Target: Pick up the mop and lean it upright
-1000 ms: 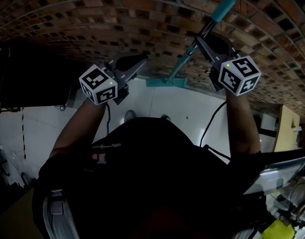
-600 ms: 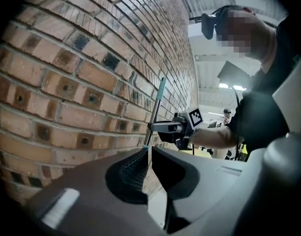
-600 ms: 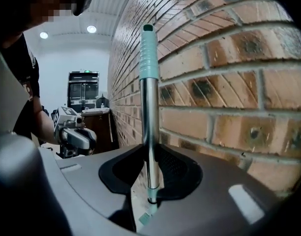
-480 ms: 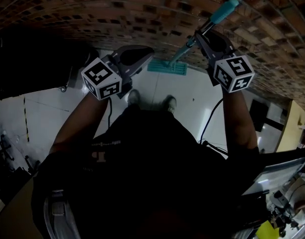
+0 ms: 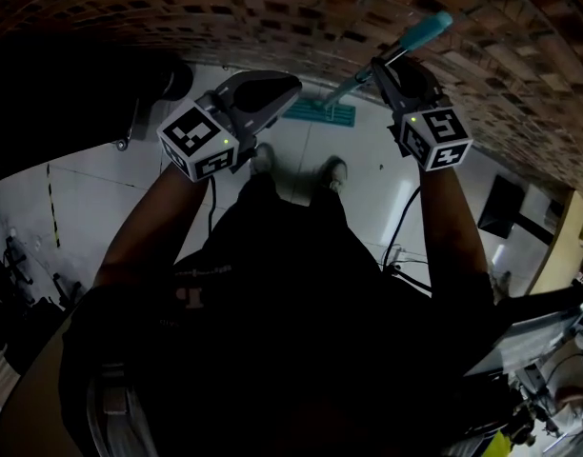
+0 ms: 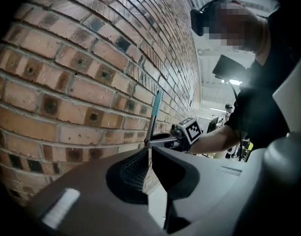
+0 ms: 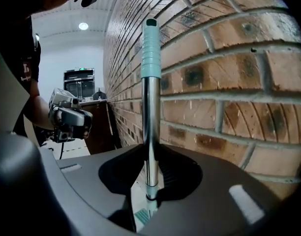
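Observation:
The mop stands almost upright close to the brick wall [image 5: 272, 8]. Its teal grip [image 5: 427, 30] tops a silver pole [image 7: 150, 132], and its teal head [image 5: 320, 112] lies low by the foot of the wall. My right gripper [image 5: 382, 69] is shut on the pole just below the grip, with the pole running between its jaws [image 7: 151, 181]. My left gripper [image 5: 290, 86] hangs to the left of the mop, apart from it, its jaws shut [image 6: 150, 154] with nothing between them. From the left gripper view the mop pole [image 6: 153, 117] and right gripper [image 6: 170, 140] show ahead.
The white floor [image 5: 387, 188] runs along the wall. The person's shoes [image 5: 263, 157] [image 5: 336, 171] stand just behind the mop head. A dark cabinet [image 5: 82, 103] fills the left, with yellow-black tape [image 5: 51, 208] on the floor. A black screen [image 5: 501, 208] sits at the right.
Both grippers have sunk along the wall, the right one taking the mop down with it. The head view has tipped lower, showing the shoes and more floor.

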Available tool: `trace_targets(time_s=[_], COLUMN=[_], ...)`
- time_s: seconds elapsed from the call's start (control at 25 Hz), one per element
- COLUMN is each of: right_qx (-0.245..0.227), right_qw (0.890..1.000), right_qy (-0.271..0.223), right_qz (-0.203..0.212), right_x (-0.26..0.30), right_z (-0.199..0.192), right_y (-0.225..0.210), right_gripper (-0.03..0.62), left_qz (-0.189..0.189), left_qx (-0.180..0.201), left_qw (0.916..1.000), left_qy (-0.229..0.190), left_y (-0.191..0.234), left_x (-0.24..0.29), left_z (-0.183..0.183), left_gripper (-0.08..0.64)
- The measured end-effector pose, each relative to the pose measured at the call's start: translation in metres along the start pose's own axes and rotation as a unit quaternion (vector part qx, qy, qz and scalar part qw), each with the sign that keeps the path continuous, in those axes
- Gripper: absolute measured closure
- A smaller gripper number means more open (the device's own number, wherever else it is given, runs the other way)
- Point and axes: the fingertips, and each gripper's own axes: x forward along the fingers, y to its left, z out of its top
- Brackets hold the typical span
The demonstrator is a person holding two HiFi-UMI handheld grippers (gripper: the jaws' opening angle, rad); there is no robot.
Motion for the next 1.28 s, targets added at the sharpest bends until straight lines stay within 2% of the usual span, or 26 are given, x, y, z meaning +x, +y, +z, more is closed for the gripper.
trace_targets(time_s=[0.6, 0.84, 1.0, 1.12, 1.28], right_qx=[-0.004, 0.002, 0.012, 0.01, 0.009], right_qw=[0.999, 0.999, 0.997, 0.997, 0.997], right_qy=[0.045, 0.025, 0.035, 0.045, 0.054], right_qz=[-0.026, -0.041, -0.061, -0.055, -0.051], right_x=[0.048, 0.063, 0.065, 0.065, 0.057], right_z=[-0.086, -0.082, -0.081, -0.079, -0.08], right_y=[-0.019, -0.034, -0.046, -0.043, -0.04], right_gripper=[0.482, 0.48, 0.474, 0.414, 0.396], left_qz=[0.005, 0.007, 0.008, 0.007, 0.007], left_qx=[-0.015, -0.02, -0.026, -0.02, -0.019], left_qw=[0.9997, 0.9995, 0.9992, 0.9995, 0.9996], left_qy=[0.02, 0.024, 0.029, 0.024, 0.019], left_y=[0.014, 0.018, 0.016, 0.013, 0.011], left_x=[0.004, 0.003, 0.002, -0.001, -0.004], left_z=[-0.032, -0.047, -0.05, -0.046, -0.04], left_gripper=[0.554, 0.554, 0.554, 0.555, 0.554])
